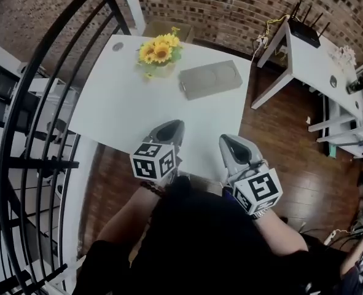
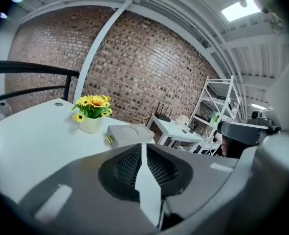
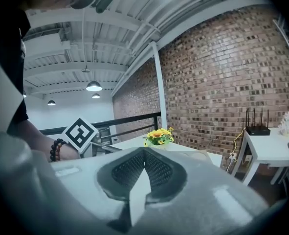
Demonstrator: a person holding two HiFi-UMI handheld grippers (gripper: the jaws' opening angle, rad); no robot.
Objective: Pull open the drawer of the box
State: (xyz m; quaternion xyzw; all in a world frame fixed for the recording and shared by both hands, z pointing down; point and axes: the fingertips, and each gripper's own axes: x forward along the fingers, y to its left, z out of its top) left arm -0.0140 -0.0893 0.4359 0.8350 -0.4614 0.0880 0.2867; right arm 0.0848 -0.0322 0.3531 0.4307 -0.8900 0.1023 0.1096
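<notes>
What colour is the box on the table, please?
Grey; the box shows best in the head view.

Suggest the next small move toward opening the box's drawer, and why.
Probably carry the left hand-held gripper forward over the table toward the grey box, parting its jaws: it and the right hand-held gripper sit at the near edge, jaws together, empty, short of the box.
</notes>
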